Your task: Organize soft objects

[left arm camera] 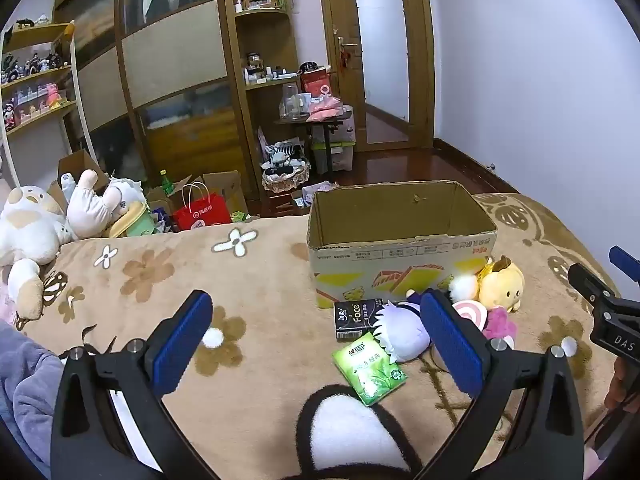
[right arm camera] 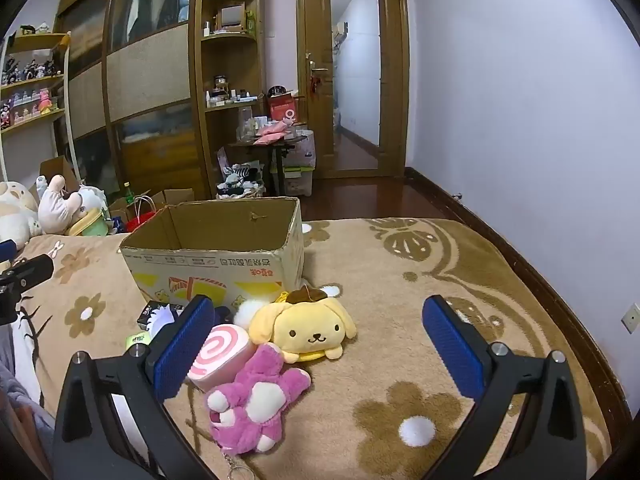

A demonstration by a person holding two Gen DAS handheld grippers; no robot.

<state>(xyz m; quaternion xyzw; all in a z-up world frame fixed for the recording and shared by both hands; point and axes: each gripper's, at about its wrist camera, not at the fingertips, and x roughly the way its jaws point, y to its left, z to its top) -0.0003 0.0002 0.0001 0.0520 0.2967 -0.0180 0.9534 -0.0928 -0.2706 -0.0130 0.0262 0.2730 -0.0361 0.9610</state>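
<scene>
Nearest to me, left gripper [left arm camera: 316, 336]: I see its blue pads wide apart and nothing between them; it hangs over the brown flowered blanket [left arm camera: 248, 360].
Right gripper [right arm camera: 318, 340]: its fingers are also spread wide and hold nothing; it hangs above the blanket, beside the group of toys.
Pink plush [right arm camera: 256, 400]: it lies on the blanket, closest to the right gripper, with a metal key ring at its near end.
Pink swirl cushion [right arm camera: 218, 354]: it lies touching the pink plush, partly behind the inner finger of the right gripper.
Green tissue pack [left arm camera: 369, 368]: it lies flat on the blanket, near the left gripper, tilted.
Black tissue pack [left arm camera: 357, 317]: it lies just behind the green one, against the front wall of the box.
White-haired doll [left arm camera: 402, 334]: it lies between the tissue packs and the swirl cushion, partly hidden by a finger of the left gripper.
Yellow dog plush [right arm camera: 308, 328]: it lies face up, at the front right corner of the box and touching the pink plush.
Cardboard box [right arm camera: 216, 264]: it stands open on the blanket behind the toys; I cannot see its floor.
Big plush pile [left arm camera: 60, 216]: white and cream toys lie at the far left edge of the blanket.
Farthest, wardrobe [left arm camera: 168, 60] and door [left arm camera: 380, 52]: they stand beyond the blanket's far edge.
</scene>
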